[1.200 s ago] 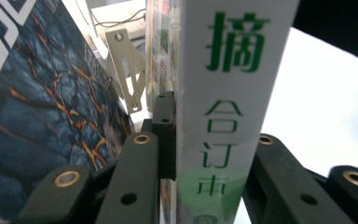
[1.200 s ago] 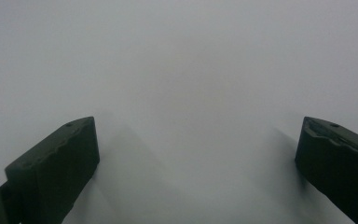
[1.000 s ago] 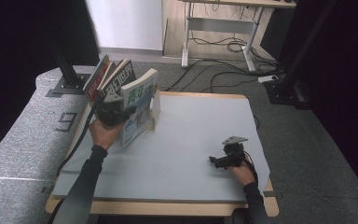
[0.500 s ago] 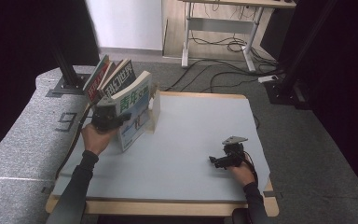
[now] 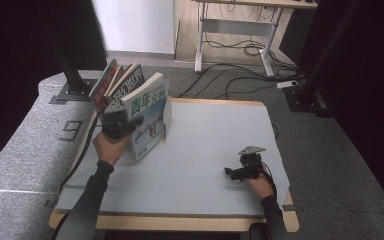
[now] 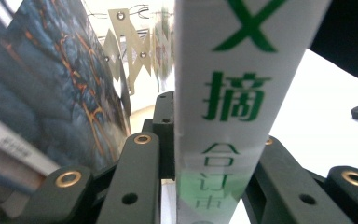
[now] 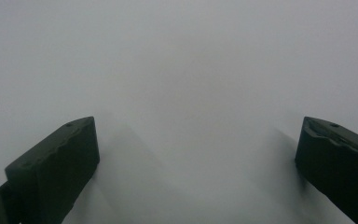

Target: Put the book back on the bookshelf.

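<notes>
A white book with green characters [image 5: 149,112] stands tilted on the pale table [image 5: 210,130], leaning towards a row of books at the back left. My left gripper [image 5: 130,121] is shut on its spine. In the left gripper view the white spine [image 6: 228,93] sits squeezed between the two black jaws of the left gripper [image 6: 205,140]. My right gripper [image 5: 231,172] rests low on the table near the front right, held by a hand. In its own view the right gripper [image 7: 198,154] stands open with bare table between its jaws.
A dark-covered book [image 5: 128,82] and a red book [image 5: 104,86] lean behind the held one; the dark blue cover [image 6: 51,84] is close on the left. The table's left edge is next to the books. A desk frame and cables [image 5: 240,45] lie beyond.
</notes>
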Motion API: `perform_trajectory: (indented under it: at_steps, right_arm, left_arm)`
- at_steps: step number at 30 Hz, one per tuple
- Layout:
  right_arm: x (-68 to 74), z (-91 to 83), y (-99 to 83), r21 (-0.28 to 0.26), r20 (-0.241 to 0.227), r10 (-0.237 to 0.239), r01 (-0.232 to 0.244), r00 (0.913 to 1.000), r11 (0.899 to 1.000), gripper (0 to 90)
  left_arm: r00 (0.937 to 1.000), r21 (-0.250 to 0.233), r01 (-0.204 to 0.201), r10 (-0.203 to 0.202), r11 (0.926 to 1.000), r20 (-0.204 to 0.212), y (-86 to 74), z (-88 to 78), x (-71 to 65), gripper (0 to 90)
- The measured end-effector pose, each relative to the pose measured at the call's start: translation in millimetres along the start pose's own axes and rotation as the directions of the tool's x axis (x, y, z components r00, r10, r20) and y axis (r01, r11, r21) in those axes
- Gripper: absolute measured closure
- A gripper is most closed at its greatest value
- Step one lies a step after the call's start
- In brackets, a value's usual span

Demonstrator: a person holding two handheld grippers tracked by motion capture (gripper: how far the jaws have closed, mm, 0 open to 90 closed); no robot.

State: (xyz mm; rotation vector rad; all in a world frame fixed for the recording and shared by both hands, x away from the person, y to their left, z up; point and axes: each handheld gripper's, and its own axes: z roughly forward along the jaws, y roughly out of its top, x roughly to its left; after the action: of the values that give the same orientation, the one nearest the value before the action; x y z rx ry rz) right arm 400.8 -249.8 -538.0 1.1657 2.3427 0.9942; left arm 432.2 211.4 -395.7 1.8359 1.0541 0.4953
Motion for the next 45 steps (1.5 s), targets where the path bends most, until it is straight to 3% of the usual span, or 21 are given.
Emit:
perform_trajectory:
  at_steps: [14, 17, 22, 26, 28, 29, 30, 32, 38, 40, 44, 45]
  right_arm:
    - [-0.1, 0.0, 0.0, -0.002, 0.0, 0.001, -0.001, 1.0, 1.0, 0.0]
    - [-0.2, 0.1, -0.1, -0.002, -0.001, 0.001, -0.001, 1.0, 1.0, 0.0]
    - [-0.3, 0.1, 0.0, -0.002, -0.001, 0.001, -0.001, 1.0, 1.0, 0.0]
    - [-0.1, 0.1, 0.0, -0.002, 0.0, -0.001, 0.001, 1.0, 1.0, 0.0]
    - [-0.1, 0.1, 0.0, -0.001, 0.001, -0.002, 0.002, 1.0, 1.0, 0.0]
    - [-0.1, 0.2, 0.0, -0.002, 0.001, -0.002, 0.002, 1.0, 1.0, 0.0]
    - [-0.2, 0.1, 0.0, -0.001, 0.001, -0.002, 0.002, 1.0, 1.0, 0.0]
    - [-0.2, 0.1, 0.0, -0.001, 0.0, -0.002, 0.002, 1.0, 1.0, 0.0]
    - [-0.1, 0.1, 0.0, -0.001, 0.0, -0.001, 0.001, 1.0, 1.0, 0.0]
    - [-0.1, 0.1, 0.0, -0.001, 0.0, -0.001, 0.001, 1.0, 1.0, 0.0]
    - [-0.1, 0.1, -0.1, -0.001, 0.001, -0.002, 0.002, 1.0, 1.0, 0.0]
    - [-0.1, 0.1, -0.1, -0.001, 0.001, -0.002, 0.002, 1.0, 1.0, 0.0]
  left_arm:
    - [0.9991, -0.049, -0.01, 0.008, 0.9987, -0.041, 18.4, 25.4, -9.2, 74.3]
    - [0.9982, -0.066, -0.011, 0.008, 0.9977, -0.059, 19.5, 31.1, -9.7, 74.2]
    - [0.9984, -0.067, -0.018, 0.015, 0.9976, -0.054, 17.6, 33.3, -9.1, 73.9]
    - [0.9979, -0.044, -0.05, 0.048, 0.9978, -0.042, 13.2, 33.2, -9.6, 73.6]
    - [0.9942, -0.027, -0.096, 0.095, 0.995, -0.051, 8.7, 35.2, -13.4, 73.4]
    - [0.9942, -0.027, -0.096, 0.095, 0.995, -0.051, 8.7, 35.2, -13.4, 73.2]
    - [0.9876, -0.017, -0.138, 0.136, 0.9903, -0.078, 4.1, 37.5, -19.3, 73.1]
    - [0.9864, -0.022, -0.145, 0.143, 0.9891, -0.081, 2.5, 37.5, -21.8, 72.9]
    - [0.9907, -0.028, -0.136, 0.136, 0.9903, -0.008, 0.1, 34.5, -27.6, 68.1]
    - [0.991, -0.031, -0.134, 0.134, 0.9905, -0.001, -0.4, 33.8, -28.9, 66.8]
    - [0.9945, -0.054, -0.098, 0.1, 0.9938, 0.034, 0.7, 28.0, -29.6, 61.9]
    - [0.9947, -0.07, -0.073, 0.078, 0.9948, 0.067, 2.1, 23.4, -28.1, 61.1]
